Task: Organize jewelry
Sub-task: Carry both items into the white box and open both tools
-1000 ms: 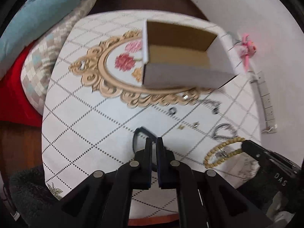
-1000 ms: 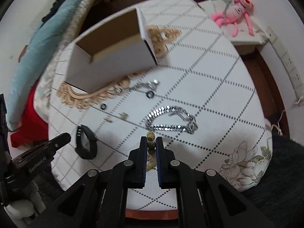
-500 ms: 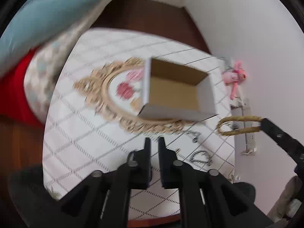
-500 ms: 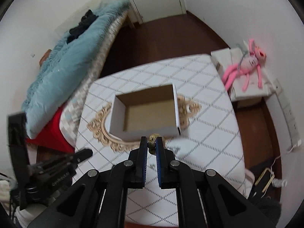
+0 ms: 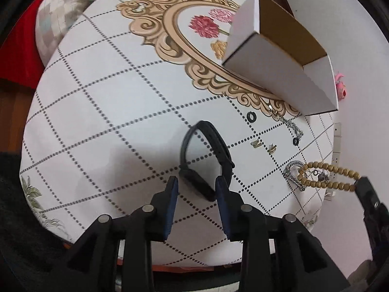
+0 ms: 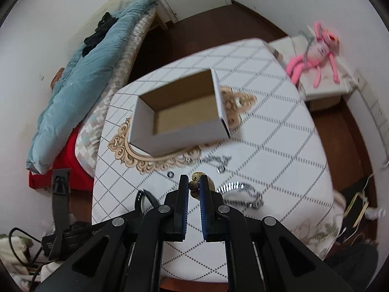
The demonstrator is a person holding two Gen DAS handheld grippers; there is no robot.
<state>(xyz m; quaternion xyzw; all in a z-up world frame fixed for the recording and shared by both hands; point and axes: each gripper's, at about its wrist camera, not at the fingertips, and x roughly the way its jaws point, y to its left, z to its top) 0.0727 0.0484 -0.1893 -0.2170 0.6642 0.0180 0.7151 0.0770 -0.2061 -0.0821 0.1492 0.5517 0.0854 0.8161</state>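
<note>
My left gripper (image 5: pixel 196 187) is open, low over the table, its fingers either side of the near end of a black wristband (image 5: pixel 206 155). My right gripper (image 6: pixel 193 185) is shut on a wooden bead bracelet (image 6: pixel 196 181), held up above the table; the bracelet also shows in the left wrist view (image 5: pixel 325 174), hanging from the right gripper's tip. An open white cardboard box (image 6: pixel 180 114) stands on the table beyond, also seen in the left wrist view (image 5: pixel 284 56). A silver chain bracelet (image 6: pixel 243 192), a thin chain (image 5: pixel 287 123), black rings (image 5: pixel 251 116) and small gold earrings (image 5: pixel 256 143) lie on the tablecloth.
The table (image 5: pixel 97 112) has a white cloth with a dotted diamond pattern and a gold ornate frame print. A bed with a blue duvet (image 6: pixel 92 73) is to the left. A pink plush toy (image 6: pixel 316 48) lies on a white stand at the right.
My left gripper has opened and dropped down around the black wristband. My right gripper lifted the bead bracelet off the table and holds it high, short of the box.
</note>
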